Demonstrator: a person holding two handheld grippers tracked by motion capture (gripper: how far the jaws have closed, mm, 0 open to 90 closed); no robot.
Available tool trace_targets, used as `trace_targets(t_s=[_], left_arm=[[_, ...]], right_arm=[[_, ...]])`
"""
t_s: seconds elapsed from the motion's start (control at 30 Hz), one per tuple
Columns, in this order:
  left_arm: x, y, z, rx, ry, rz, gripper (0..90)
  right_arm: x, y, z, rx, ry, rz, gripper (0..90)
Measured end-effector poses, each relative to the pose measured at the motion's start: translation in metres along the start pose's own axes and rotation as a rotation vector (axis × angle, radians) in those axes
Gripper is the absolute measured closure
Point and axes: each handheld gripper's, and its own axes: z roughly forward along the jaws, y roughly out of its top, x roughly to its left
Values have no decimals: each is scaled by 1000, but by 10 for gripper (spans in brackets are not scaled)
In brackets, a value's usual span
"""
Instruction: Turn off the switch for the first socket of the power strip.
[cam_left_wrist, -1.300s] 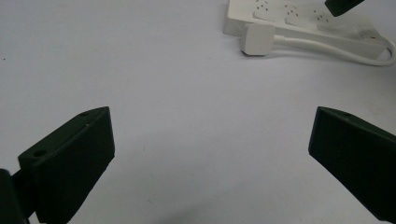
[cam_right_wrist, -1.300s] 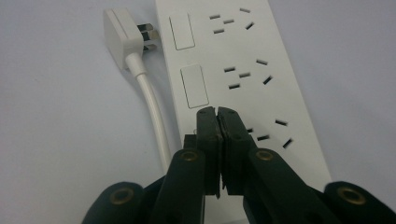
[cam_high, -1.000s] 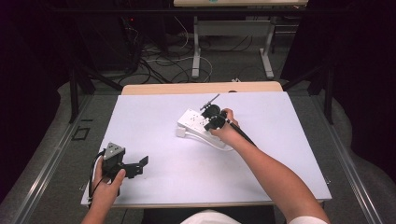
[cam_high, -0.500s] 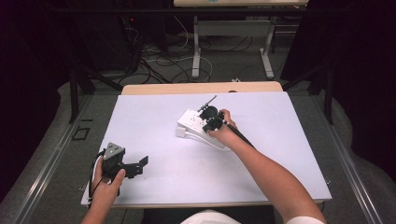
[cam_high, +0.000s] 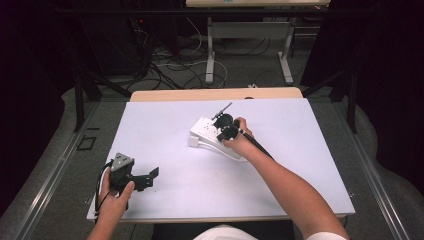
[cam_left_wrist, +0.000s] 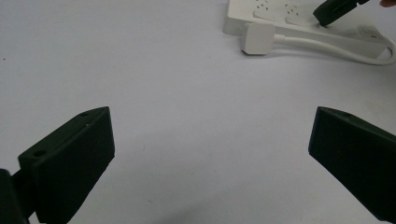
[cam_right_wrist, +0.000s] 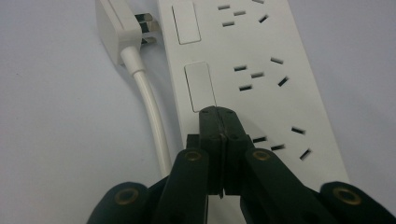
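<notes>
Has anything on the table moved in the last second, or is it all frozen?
Nothing visibly changed. The right gripper, jaws shut, still rests its tip on the white power strip by a switch; the left gripper stays open near the table's front edge; the plug lies unplugged.

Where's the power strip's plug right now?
In the right gripper view, the plug lies unplugged on the table, left of the power strip; the shut right gripper rests on the strip.

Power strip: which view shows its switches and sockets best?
The right gripper view: the power strip is close, switches and socket slots sharp. The high view shows it small beside the hand; the left gripper view catches its near edge only.
</notes>
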Motion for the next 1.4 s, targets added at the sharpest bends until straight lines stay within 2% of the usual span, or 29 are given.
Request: trace_targets(t_s=[0.07,0.1,0.13,0.17,0.2,0.23,0.27,0.3,0.37,0.4,0.43,0.47,0.5,0.53,0.57,0.7,0.77,0.8,0.9,0.97,1.03,1.07,1.1,1.13,1.2,1.3,1.37,1.4], left_arm=[[0,0,0,4,-2,1,1],[0,0,0,5,-2,2,1],[0,0,0,5,-2,2,1],[0,0,0,5,-2,2,1],[0,0,0,4,-2,2,1],[0,0,0,4,-2,2,1],[0,0,0,1,2,1,1],[0,0,0,1,2,1,1],[0,0,-1,7,-2,2,1],[0,0,-1,4,-1,3,1],[1,0,-1,5,-2,3,1],[1,0,-1,5,-2,3,1],[1,0,-1,5,-2,3,1],[1,0,-1,6,-2,2,1],[1,0,-1,6,-2,2,1],[1,0,-1,6,-2,1,1],[1,0,-1,6,-3,1,1],[1,0,-1,6,-2,1,1],[1,0,-1,6,-3,0,1],[1,0,0,6,-3,0,1],[1,0,0,-2,1,-1,1],[1,0,0,-3,0,0,1],[1,0,0,-2,0,0,1],[1,0,0,-3,0,-1,1],[1,0,1,-1,-1,-2,1],[1,0,1,-1,-1,-3,1],[1,0,1,-2,-1,-3,1],[1,0,1,-2,-1,-3,1]], right_arm=[[1,0,0,-6,-5,0,900],[0,0,1,-6,-7,-17,900],[0,1,-1,24,-10,-23,900],[0,1,-1,28,-12,-30,900],[0,0,1,10,-10,-29,900],[-1,2,-3,87,-7,-49,900],[0,2,-2,69,-6,-47,900],[1,1,2,16,-7,-40,900],[3,0,7,-40,-5,-36,900],[4,2,3,23,-22,-50,900],[5,2,3,27,-22,-43,900],[5,2,3,26,-22,-48,900],[6,2,3,30,-20,-32,900],[3,2,3,22,-20,-55,900],[3,2,3,22,-20,-55,900],[4,3,3,20,-16,-42,900],[4,2,5,-1,-16,-40,900],[4,3,3,30,-19,-42,900],[5,3,3,26,-24,-30,890],[4,3,3,28,-28,-39,878],[5,2,5,2,-24,-6,866],[5,3,3,39,-28,-5,859],[3,4,4,20,-21,-28,855],[2,4,4,25,-21,-36,851],[3,4,3,35,-19,-29,841],[4,4,4,10,-9,-25,828],[4,4,4,12,-10,-29,820],[4,5,1,43,-11,-31,808]])
